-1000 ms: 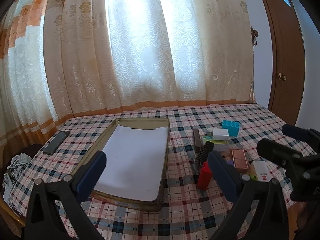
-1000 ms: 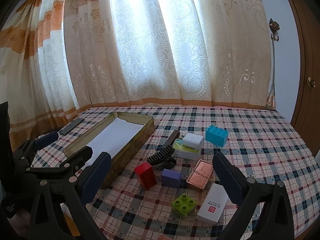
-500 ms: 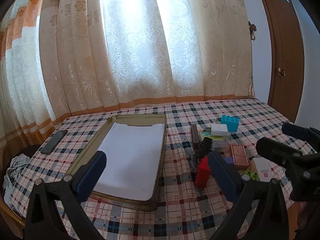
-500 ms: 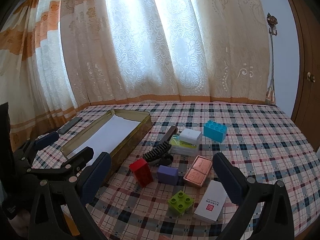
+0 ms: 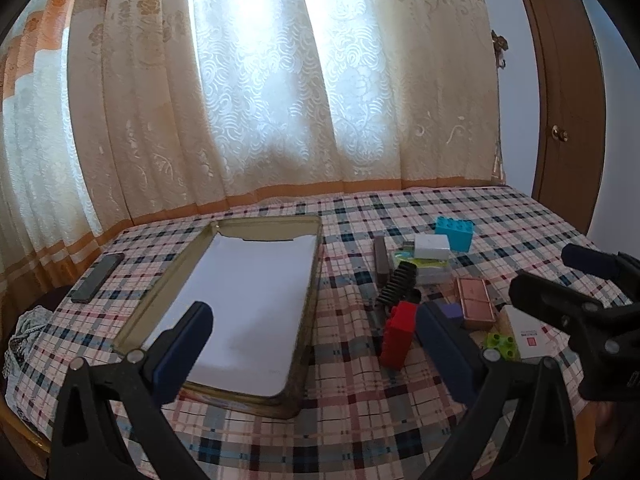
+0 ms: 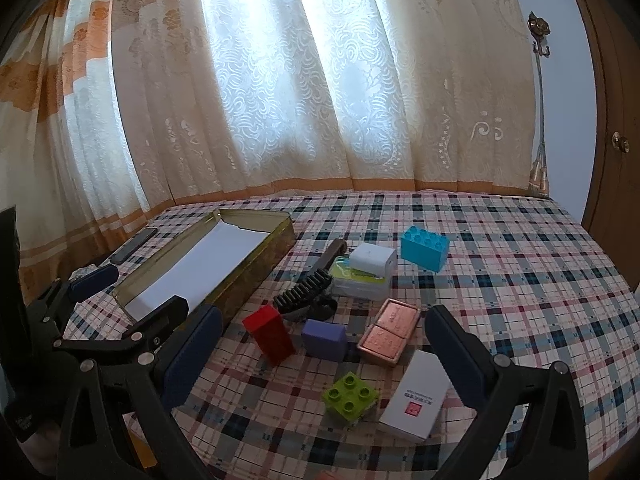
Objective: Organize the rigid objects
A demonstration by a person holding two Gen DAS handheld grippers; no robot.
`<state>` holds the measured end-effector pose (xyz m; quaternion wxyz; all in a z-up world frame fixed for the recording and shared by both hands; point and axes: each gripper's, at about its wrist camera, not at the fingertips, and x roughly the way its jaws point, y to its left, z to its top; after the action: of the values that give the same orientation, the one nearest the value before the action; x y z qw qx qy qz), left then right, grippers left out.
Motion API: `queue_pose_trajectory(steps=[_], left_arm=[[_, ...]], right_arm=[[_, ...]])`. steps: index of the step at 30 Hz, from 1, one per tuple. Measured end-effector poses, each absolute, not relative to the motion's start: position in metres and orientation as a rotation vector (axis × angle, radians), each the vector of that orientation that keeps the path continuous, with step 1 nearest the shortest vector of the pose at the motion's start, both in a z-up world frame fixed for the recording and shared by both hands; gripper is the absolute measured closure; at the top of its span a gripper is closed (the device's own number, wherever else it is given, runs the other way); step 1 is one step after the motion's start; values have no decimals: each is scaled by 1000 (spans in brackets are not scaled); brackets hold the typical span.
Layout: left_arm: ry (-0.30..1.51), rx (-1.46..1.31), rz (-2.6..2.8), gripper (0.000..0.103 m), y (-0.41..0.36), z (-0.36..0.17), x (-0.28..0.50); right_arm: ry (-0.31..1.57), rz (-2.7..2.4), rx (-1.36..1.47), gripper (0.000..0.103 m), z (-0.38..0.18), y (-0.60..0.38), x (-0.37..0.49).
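Note:
A gold metal tin [image 5: 308, 300] [image 6: 256, 264] lined with white paper lies on the checked table. Right of it sit a red block [image 6: 269, 333] [image 5: 397, 334], a purple block [image 6: 324, 339], a green brick [image 6: 351, 398], a copper-coloured case [image 6: 389, 331], a white box with a red mark [image 6: 418, 398], a black comb [image 6: 304, 292], a white box [image 6: 373, 258] on a clear case, and a blue brick [image 6: 425, 248] [image 5: 454, 233]. My left gripper [image 5: 312, 354] hangs open over the tin's near end. My right gripper [image 6: 320, 360] is open above the red, purple and green blocks, holding nothing.
A dark phone [image 5: 98, 277] lies at the table's left edge. Lace curtains hang behind the table and a brown door [image 5: 568, 92] stands at the right. The table's right part [image 6: 520, 272] carries only the cloth. A dark brown bar [image 5: 381, 258] lies beside the comb.
Both views have tilted slightly up and drawn a little back, so the objects sit lower and farther in frame. No object has moved and both grippers stay open.

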<state>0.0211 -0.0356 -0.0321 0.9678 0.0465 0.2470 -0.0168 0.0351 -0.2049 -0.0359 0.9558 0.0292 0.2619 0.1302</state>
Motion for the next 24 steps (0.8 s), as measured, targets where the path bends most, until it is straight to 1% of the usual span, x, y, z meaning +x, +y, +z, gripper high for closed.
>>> queue_pose_trajectory(steps=[10,17,19,22,24], left_arm=[[526,133,-124,0,-76,-54,25],[559,177,-224,0,-115,-71,28],[574,193,-243,1,-124,-78,30],[597,209,-262,7,-133,-86,33],[601,203,-274,7,-135,-88,35]], right_arm=[[553,91,122,1,-64,-268,33],[630,20,195,1,-96,-304,45],[633,23,195,1,-100,-306,46],[636,26,188,1,-104,-307,46],[642,25,192,1,-107,-308,45]])
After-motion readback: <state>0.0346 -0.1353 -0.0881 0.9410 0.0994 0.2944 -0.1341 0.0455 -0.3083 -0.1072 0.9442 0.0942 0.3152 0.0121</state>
